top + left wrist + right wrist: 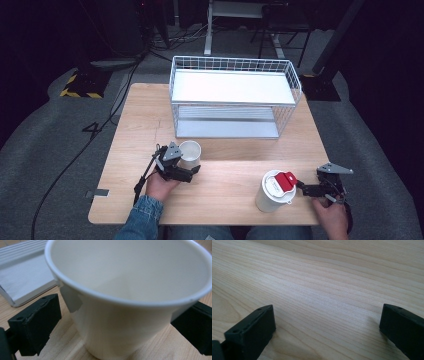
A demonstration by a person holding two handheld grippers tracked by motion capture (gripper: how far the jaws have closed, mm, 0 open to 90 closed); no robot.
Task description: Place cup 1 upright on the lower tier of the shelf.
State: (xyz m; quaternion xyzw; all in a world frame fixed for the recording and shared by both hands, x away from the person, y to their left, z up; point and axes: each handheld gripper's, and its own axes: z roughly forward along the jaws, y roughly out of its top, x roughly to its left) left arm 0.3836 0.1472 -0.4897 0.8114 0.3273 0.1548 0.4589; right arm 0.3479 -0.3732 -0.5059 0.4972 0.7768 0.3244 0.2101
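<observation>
A white paper cup (190,151) stands upright and empty on the wooden table (230,172), left of centre. My left gripper (186,163) is open with its jaws on either side of the cup. In the left gripper view the cup (130,277) sits between the black jaws of my left gripper (117,323), with a small gap at the left jaw. A white lidded container (272,192) with a red flap (286,181) stands near the front right. My right gripper (316,191) is just right of it, open. Between the jaws of my right gripper (327,325) lies only bare wood.
A white two-level wire rack (235,63) stands at the back of the table; its lower shelf (22,277) lies just beyond the cup. Cables trail over the floor at the left. The table's front edge is close to both hands.
</observation>
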